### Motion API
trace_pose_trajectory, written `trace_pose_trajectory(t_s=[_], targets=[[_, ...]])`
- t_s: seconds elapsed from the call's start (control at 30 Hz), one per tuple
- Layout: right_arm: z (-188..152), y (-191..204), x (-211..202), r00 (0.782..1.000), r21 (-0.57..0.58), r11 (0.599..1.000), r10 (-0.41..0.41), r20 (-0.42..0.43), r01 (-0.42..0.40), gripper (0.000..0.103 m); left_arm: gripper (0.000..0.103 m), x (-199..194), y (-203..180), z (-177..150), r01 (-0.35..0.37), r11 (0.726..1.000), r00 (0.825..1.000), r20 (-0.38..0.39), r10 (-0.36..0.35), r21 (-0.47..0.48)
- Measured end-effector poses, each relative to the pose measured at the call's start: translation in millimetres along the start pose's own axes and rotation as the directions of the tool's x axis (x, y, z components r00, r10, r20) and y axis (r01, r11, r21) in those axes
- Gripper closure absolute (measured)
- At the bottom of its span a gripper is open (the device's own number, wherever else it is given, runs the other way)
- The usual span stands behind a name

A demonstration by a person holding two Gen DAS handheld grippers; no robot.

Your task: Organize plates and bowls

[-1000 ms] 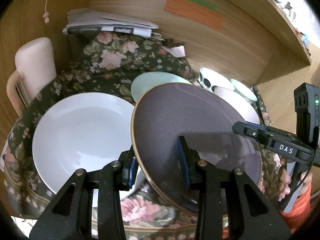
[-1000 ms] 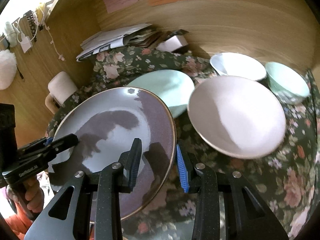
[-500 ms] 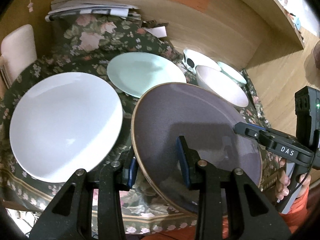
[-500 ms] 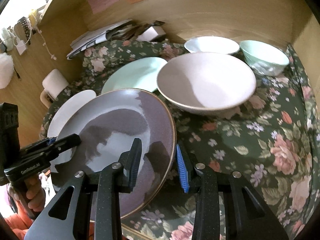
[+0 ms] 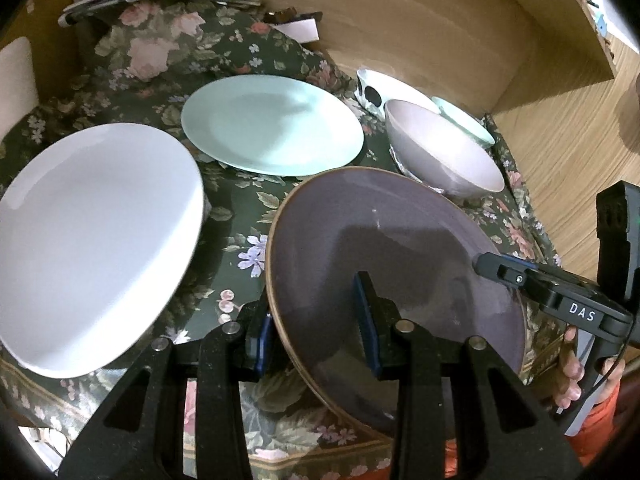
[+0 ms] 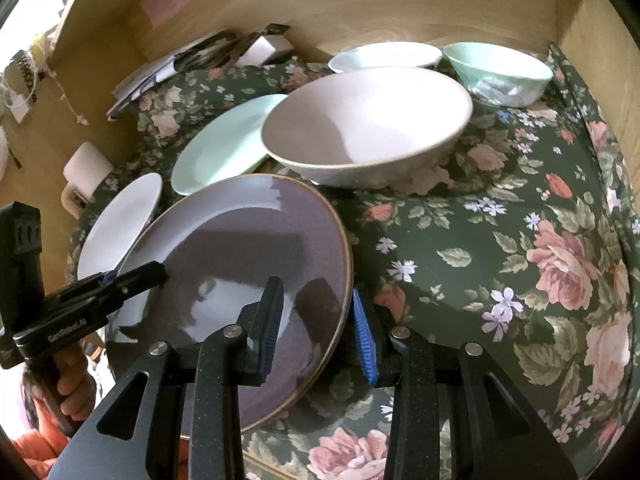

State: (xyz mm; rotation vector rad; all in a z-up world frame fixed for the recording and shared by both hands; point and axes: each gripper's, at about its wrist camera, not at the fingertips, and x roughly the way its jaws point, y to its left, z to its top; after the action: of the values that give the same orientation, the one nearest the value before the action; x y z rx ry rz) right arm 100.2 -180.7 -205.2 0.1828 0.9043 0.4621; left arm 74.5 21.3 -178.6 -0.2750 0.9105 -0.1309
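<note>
Two tongs hold one purple plate (image 5: 396, 264) by opposite edges: the left tongs (image 5: 316, 326) are clenched on its left rim, the right tongs (image 6: 318, 322) on its right rim, both angled downward. The plate hangs tilted over the front of the floral cloth (image 6: 500, 248) that covers the worktop. A hand (image 5: 572, 372) grips the handle of the right tongs. Beside the plate lie a white plate (image 5: 92, 240) and a mint plate (image 5: 272, 124), both empty. Behind stand a pale pink bowl (image 6: 368, 120), a white bowl (image 6: 384, 56) and a mint bowl (image 6: 500, 68), all empty as far as visible.
</note>
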Motion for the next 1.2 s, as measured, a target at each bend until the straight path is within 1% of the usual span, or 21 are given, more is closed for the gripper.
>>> trace_pose_trajectory(t_s=[0.4, 0.57, 0.67, 0.77, 0.87, 0.9, 0.93, 0.97, 1.03, 1.07, 1.13, 1.2], targets=[[-1.9, -4.0, 5.4, 1.000, 0.006, 1.000, -0.007, -0.006, 0.007, 0.072, 0.067, 13.4, 0.0, 1.9, 0.002, 1.000, 1.000, 0.002, -0.002, 0.016], [-1.1, -1.5, 1.5, 0.999, -0.016, 0.999, -0.039, 0.007, 0.039, 0.072, 0.066, 14.5, 0.3, 2.9, 0.002, 1.000, 1.000, -0.004, -0.002, 0.023], [2.1, -0.7, -5.3, 0.998, -0.022, 0.998, -0.052, 0.029, 0.052, 0.072, 0.066, 13.9, -1.3, 3.0, -0.027, 0.999, 1.000, 0.002, 0.027, 0.035], [6.6, 2.0, -11.8, 0.997, -0.031, 0.998, -0.048, 0.052, 0.050, 0.071, 0.066, 8.1, -0.9, 4.4, -0.056, 0.997, 0.998, 0.029, 0.054, 0.045], [12.8, 9.9, -18.0, 0.996, -0.053, 0.998, -0.035, 0.077, 0.039, 0.068, 0.057, -2.7, -0.6, 7.4, -0.063, 0.997, 0.996, 0.064, 0.060, 0.044], [15.6, 14.0, -20.2, 0.996, -0.065, 0.997, -0.030, 0.087, 0.035, 0.066, 0.052, -7.9, -0.8, 8.8, -0.071, 0.996, 0.994, 0.085, 0.067, 0.047], [16.8, 17.4, -20.8, 0.995, -0.073, 0.997, -0.027, 0.094, 0.034, 0.064, 0.048, -13.0, -0.8, 10.3, -0.081, 0.995, 0.992, 0.104, 0.075, 0.050], [19.6, 22.6, -22.4, 0.994, -0.088, 0.996, -0.021, 0.103, 0.030, 0.063, 0.046, -19.8, -1.1, 11.9, -0.095, 0.994, 0.988, 0.130, 0.087, 0.054], [23.2, 31.5, -23.9, 0.993, -0.112, 0.993, -0.008, 0.115, 0.021, 0.059, 0.040, -28.6, 0.0, 14.8, -0.110, 0.992, 0.982, 0.159, 0.099, 0.056], [25.9, 37.1, -24.6, 0.993, -0.127, 0.992, 0.000, 0.122, 0.015, 0.058, 0.039, -34.0, 1.1, 16.5, -0.117, 0.992, 0.979, 0.177, 0.106, 0.053], [29.9, 46.6, -24.3, 0.991, -0.152, 0.988, 0.015, 0.130, 0.005, 0.051, 0.034, -43.1, 4.1, 19.3, -0.130, 0.990, 0.972, 0.204, 0.118, 0.045], [33.4, 56.5, -23.4, 0.990, -0.179, 0.984, 0.031, 0.136, -0.007, 0.047, 0.033, -52.4, 9.7, 21.7, -0.143, 0.989, 0.965, 0.228, 0.132, 0.032]])
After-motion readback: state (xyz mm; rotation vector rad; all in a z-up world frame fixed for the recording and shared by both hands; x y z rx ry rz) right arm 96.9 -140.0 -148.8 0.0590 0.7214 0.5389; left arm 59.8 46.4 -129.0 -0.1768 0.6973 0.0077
